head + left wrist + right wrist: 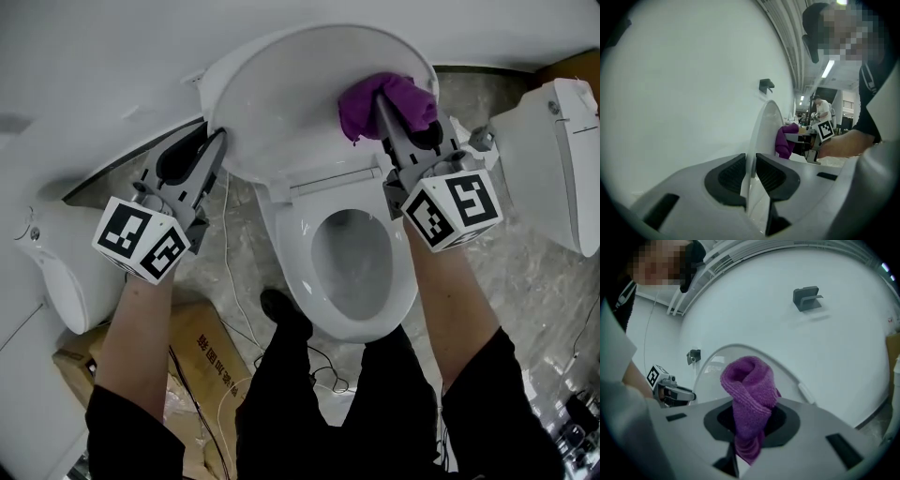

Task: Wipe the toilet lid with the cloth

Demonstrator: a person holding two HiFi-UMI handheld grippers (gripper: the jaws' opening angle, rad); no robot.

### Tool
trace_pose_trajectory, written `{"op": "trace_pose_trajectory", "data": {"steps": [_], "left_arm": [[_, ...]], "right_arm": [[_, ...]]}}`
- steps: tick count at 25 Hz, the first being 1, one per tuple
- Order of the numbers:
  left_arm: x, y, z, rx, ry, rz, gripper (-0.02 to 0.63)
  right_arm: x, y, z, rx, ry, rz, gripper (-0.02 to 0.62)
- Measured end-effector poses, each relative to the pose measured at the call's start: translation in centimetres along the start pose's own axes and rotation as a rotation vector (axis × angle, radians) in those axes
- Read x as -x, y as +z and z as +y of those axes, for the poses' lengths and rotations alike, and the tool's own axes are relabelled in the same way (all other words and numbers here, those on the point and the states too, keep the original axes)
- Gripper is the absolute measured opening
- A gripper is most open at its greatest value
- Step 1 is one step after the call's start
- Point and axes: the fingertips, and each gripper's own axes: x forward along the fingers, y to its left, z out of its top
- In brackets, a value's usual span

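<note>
The white toilet lid stands raised against the wall. My left gripper is shut on the lid's left edge; in the left gripper view that edge runs between the black pads. My right gripper is shut on a bunched purple cloth and holds it against the lid's upper right part. In the right gripper view the cloth bulges out of the jaws in front of the lid, with the left gripper at the left. The cloth also shows in the left gripper view.
Below the lid lie the seat and open bowl. Another white toilet stands at the right, a white fixture at the left. A cardboard box and cables lie on the floor. A grey bracket hangs on the wall.
</note>
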Motion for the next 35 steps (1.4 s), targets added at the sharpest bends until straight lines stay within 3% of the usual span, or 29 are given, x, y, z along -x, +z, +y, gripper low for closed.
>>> {"op": "trace_pose_trajectory", "data": {"steps": [7, 11, 18, 21, 35], "left_arm": [[0.1, 0.2, 0.0, -0.014, -0.002, -0.023, 0.078], [-0.2, 0.0, -0.4, -0.03, -0.048, -0.006, 0.078], [-0.2, 0.3, -0.4, -0.036, -0.071, -0.016, 0.078], [-0.1, 0.3, -0.2, -0.037, -0.058, -0.017, 0.077], [0.0, 0.0, 0.1, -0.05, 0.006, 0.041, 0.075]], "right_arm": [[-3.4, -3.4, 8.9, -0.017, 0.126, 0.039, 0.083], [-5.1, -5.1, 13.2, -0.041, 0.153, 0.059, 0.083], [-6.4, -6.3, 16.9, -0.038, 0.2, 0.055, 0.083], [-6.1, -6.5, 15.1, -0.047, 0.181, 0.059, 0.083], [0.7, -6.4, -1.7, -0.036, 0.013, 0.06, 0.083]]}}
